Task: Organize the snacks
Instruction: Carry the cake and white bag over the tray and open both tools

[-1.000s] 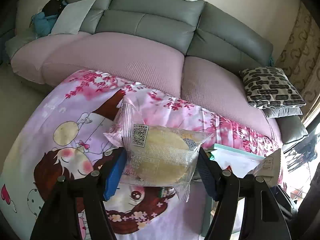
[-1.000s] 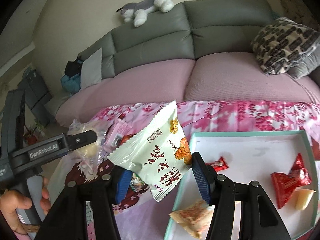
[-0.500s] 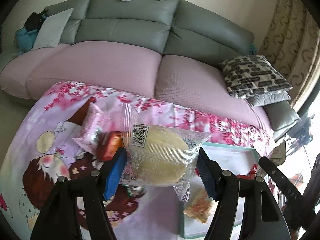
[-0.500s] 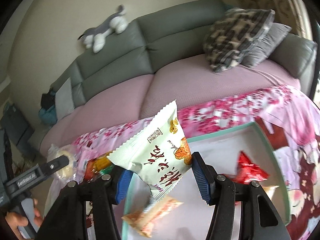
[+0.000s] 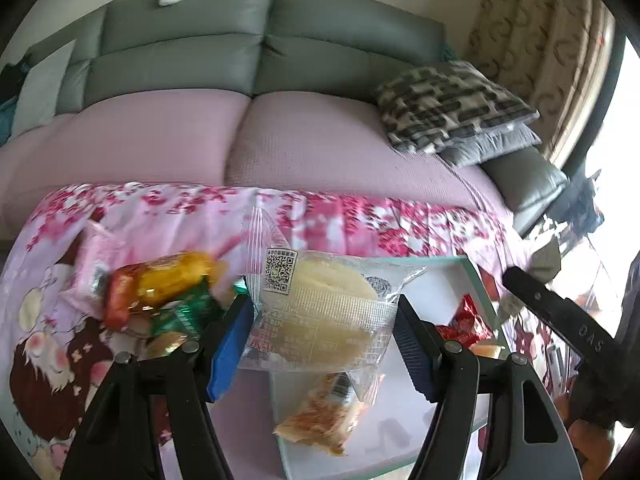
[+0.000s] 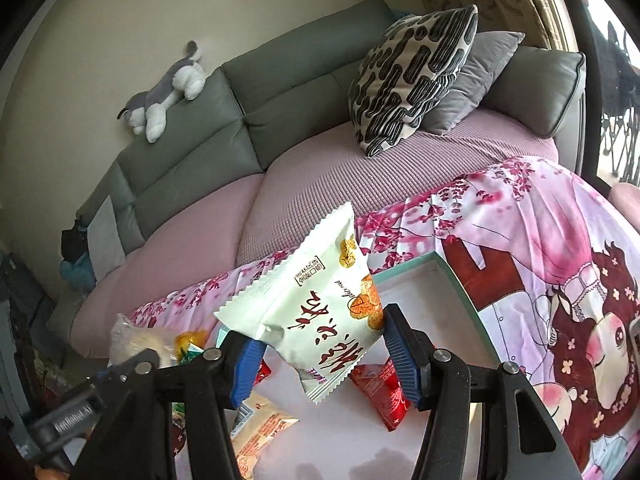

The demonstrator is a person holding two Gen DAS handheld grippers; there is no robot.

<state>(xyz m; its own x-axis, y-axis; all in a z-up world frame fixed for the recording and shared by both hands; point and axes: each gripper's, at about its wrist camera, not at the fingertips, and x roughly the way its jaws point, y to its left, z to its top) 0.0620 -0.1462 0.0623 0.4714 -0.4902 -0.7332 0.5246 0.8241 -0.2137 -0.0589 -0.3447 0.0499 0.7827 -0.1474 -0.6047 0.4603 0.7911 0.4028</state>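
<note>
Far left on the desk there's a loose pile of snacks (image 5: 160, 300), orange, green and pink wrappers heaped on the cartoon cloth (image 5: 52, 340). Next over, the left gripper (image 5: 324, 320) has its jaws closed partway on a clear-wrapped bun (image 5: 324, 312), pads pressing both sides, hanging over the near left edge of the tray (image 5: 472, 268). The bun looks soft and squashy and the film slick, so I'd keep the grip on the bun itself, not the loose crimped ends. The tray already holds a crumbly orange packet (image 5: 320, 420) and red packets (image 5: 464, 324). The right gripper (image 6: 320, 348) pinches a white bag (image 6: 312, 312) by its lower half, over the tray. The bag is light, puffy, probably fragile inside, so gentle squeeze only.
</note>
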